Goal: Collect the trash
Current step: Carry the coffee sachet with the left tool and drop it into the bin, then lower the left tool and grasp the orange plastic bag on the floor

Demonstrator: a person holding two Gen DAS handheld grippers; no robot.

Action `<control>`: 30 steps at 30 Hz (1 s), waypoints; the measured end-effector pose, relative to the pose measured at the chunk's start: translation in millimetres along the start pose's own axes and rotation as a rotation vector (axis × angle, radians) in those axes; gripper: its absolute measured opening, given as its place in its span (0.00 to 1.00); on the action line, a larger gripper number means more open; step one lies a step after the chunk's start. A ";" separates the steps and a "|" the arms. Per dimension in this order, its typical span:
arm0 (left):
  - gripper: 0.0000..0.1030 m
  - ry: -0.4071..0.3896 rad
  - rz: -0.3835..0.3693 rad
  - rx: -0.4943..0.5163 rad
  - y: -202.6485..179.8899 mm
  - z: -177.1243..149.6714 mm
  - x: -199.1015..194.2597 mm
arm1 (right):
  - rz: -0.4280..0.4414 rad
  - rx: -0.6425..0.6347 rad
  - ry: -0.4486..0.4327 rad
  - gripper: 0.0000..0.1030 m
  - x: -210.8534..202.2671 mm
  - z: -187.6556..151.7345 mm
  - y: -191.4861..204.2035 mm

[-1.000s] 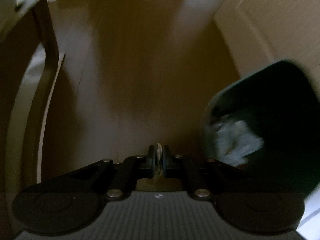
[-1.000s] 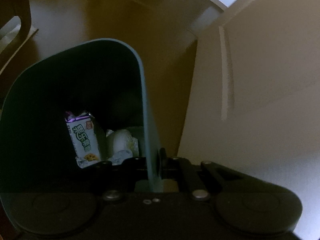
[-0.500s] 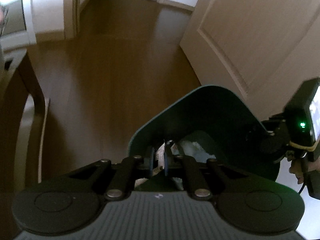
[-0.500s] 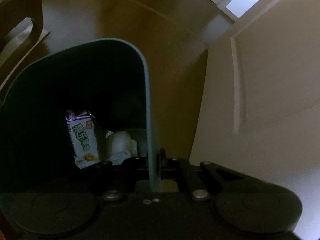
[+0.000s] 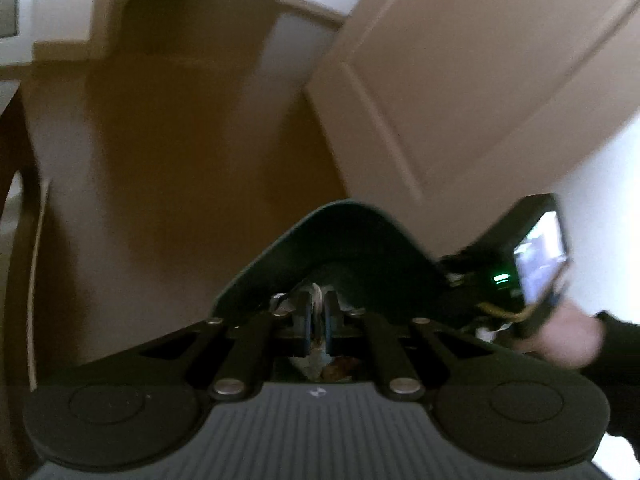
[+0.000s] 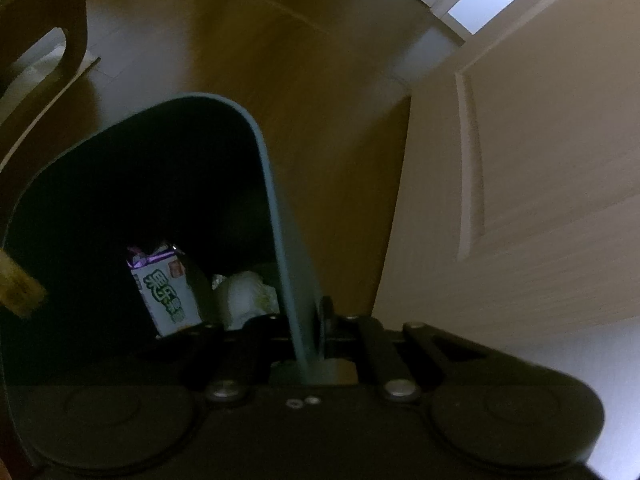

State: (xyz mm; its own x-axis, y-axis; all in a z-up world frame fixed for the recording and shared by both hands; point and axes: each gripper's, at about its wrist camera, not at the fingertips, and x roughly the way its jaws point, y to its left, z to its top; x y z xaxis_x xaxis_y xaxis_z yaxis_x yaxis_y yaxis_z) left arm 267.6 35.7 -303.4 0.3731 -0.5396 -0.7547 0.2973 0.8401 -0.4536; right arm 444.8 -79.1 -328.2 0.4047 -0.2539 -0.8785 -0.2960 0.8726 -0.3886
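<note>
The right tongs are clenched on the near rim of the dark green trash bin, one finger inside the wall and one outside, which keeps the bin steady and its mouth turned up toward the other hand. Seen from the left wrist, the left tongs are clenched on a thin pale scrap of trash, pinched flat between the pads, and they sit just above the bin's open mouth, so the scrap looks ready to fall inside once the grip lets go. Deep in the bin lie a small green-and-white snack packet standing on end and a crumpled white wad just beside it, so part of the collecting looks done. A brownish bit shows at the left edge of the right view, too blurred to identify. The person's right hand and dark sleeve show at the right of the left view, behind the other device's lit screen. The bin hangs over a brown wooden floor, near a pale panelled door. The likely next step is to release the scrap over the opening; a thin piece may cling to a pad.
</note>
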 end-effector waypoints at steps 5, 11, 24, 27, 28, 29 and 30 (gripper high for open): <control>0.05 0.098 -0.010 0.106 -26.9 -6.5 37.9 | 0.016 0.031 0.006 0.03 -3.9 -1.3 -2.5; 0.06 0.271 0.032 0.220 -44.8 -34.8 104.0 | 0.010 0.136 0.030 0.03 -21.8 -27.8 -12.7; 0.76 0.240 -0.129 0.482 -105.8 -89.6 95.9 | -0.066 0.369 0.186 0.04 -36.6 -145.4 -28.5; 0.76 0.243 -0.178 0.494 -109.2 -98.8 93.2 | -0.058 0.429 0.232 0.05 -24.4 -179.9 -39.9; 0.76 0.237 -0.165 0.518 -110.2 -104.3 95.0 | -0.060 0.448 0.242 0.05 -21.3 -188.2 -42.8; 0.76 0.232 -0.136 0.548 -110.1 -109.4 97.8 | -0.060 0.468 0.255 0.05 -17.3 -198.9 -46.6; 0.76 0.234 -0.110 0.575 -108.3 -108.6 105.2 | -0.054 0.487 0.267 0.05 -13.5 -209.5 -50.8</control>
State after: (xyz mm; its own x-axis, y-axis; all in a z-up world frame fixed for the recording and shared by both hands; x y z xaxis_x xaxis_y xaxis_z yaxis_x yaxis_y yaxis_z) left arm 179.2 -106.0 -385.2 0.1305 -0.5404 -0.8312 0.7723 0.5811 -0.2565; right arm 273.1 -207.5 -354.9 0.1565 -0.3453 -0.9254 0.1789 0.9313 -0.3172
